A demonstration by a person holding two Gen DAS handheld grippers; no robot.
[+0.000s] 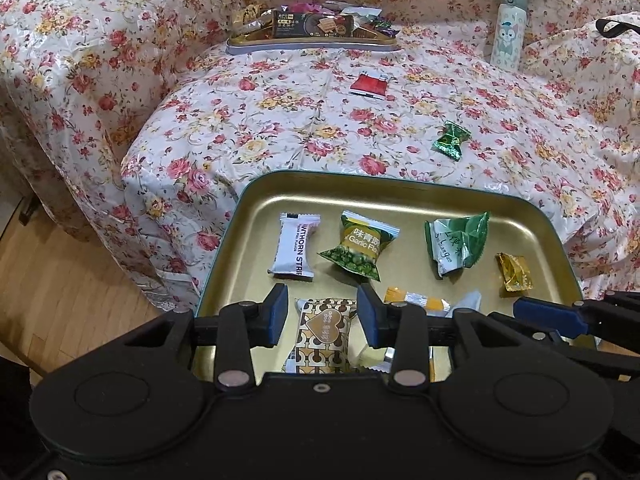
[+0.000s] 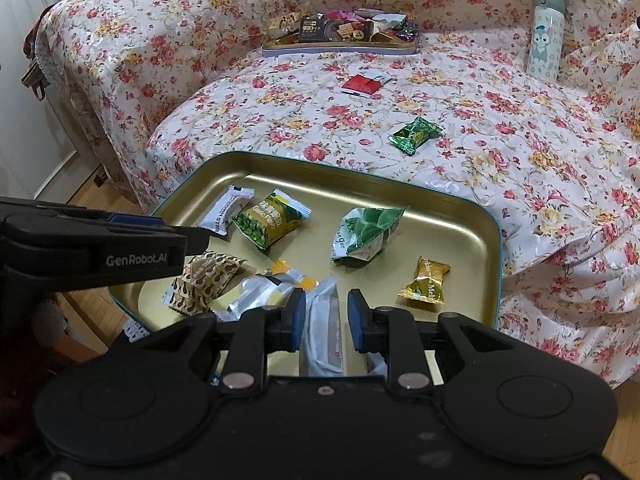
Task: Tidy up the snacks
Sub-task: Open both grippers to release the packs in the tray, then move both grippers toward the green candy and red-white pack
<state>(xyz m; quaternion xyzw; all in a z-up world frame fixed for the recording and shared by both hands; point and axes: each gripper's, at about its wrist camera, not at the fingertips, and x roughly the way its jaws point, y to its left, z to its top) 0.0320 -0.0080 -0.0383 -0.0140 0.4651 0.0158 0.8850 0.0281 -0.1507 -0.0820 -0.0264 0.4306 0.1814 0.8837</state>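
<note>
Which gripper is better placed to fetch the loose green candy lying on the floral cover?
Probably the right gripper. The green candy lies beyond the gold tray toward its right, nearer that side. Both grippers are open and empty; the left gripper hovers over the tray's left half.

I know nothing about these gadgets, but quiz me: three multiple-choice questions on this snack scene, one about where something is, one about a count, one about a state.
1. Where does the red packet lie?
A. on the floral cover, between the two trays
B. inside the near tray
C. on the wooden floor

2. How many snacks lie loose on the cover, outside both trays?
A. none
B. two
C. five

3. How do the left gripper jaws stand?
A. clamped on the bottle
B. shut on nothing
C. apart, with the brown patterned packet seen between them

Answers: 1 A, it sits on the cover beyond the near tray and before the far tray. 2 B, only the red packet and the green candy. 3 C, a clear gap shows between the pads.
</note>
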